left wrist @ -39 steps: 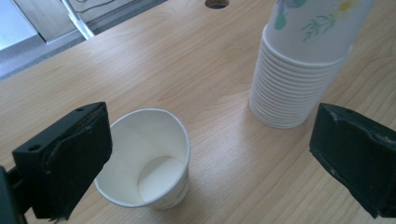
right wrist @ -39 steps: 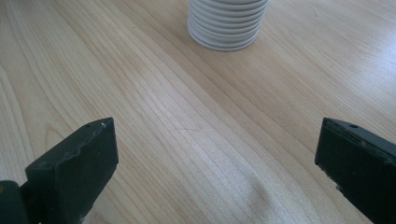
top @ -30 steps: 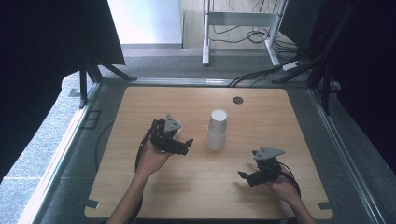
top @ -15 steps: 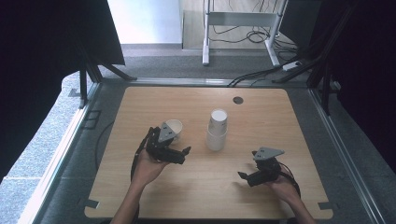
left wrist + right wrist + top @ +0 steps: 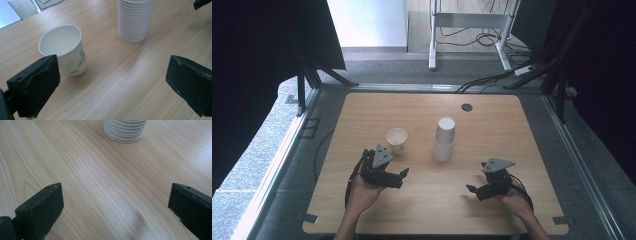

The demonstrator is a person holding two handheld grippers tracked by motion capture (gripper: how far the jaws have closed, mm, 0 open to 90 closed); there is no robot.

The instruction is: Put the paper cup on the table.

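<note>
Single paper cup (image 5: 396,140) stands upright on the desk (image 5: 512,130), centre-left of frame, just above the left gripper (image 5: 401,176); cup stack (image 5: 444,139) centre. Both grippers' fingers wide, empty; right gripper (image 5: 472,190) lower right. Risk: the light cup tips if a finger clips its rim.

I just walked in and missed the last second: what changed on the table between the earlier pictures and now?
The left gripper let go of the single paper cup, leaving it upright on the table, and drew back toward the person with jaws open. The stack of cups and the open right gripper stayed where they were.
</note>
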